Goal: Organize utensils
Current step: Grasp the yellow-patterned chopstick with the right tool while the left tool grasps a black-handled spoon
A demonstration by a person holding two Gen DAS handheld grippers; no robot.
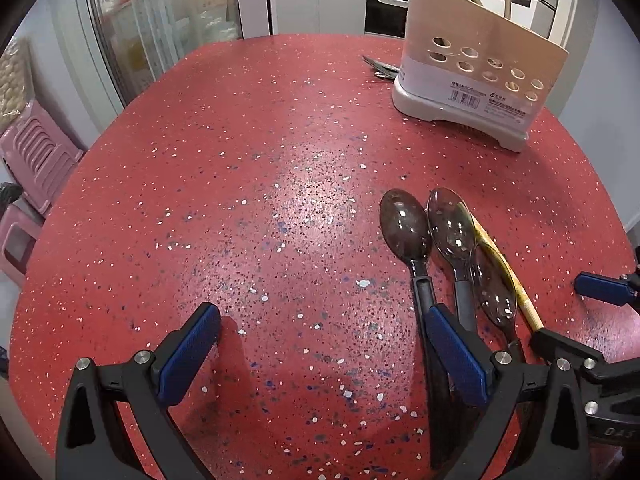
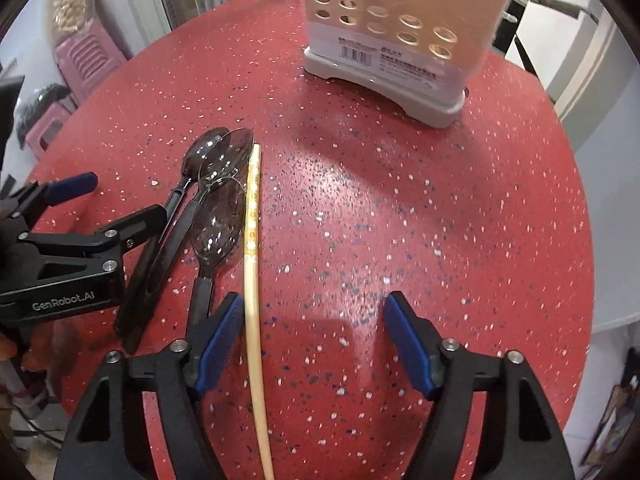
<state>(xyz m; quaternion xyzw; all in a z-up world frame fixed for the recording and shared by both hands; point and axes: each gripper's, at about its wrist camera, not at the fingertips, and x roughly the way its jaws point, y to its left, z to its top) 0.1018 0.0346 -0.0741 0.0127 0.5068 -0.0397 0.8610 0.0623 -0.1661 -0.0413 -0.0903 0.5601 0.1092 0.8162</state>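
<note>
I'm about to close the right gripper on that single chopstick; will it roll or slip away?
The chopstick looks thin, round and glossy, so it would probably roll sideways if nudged. It lies flat on the smooth table, leaving little to get under. It seems stiff and light, so likely easy once pinched.

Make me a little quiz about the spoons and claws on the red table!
1. How many clear spoons lie beside the chopstick?
2. True or false: the right claw is squeezing a spoon.
3. Which stands at the table's far side: A) a bowl, B) the holder with round holes, C) a cup?

Key: 1. Three. 2. False; it is open, with only the chopstick between its fingers. 3. B.
</note>
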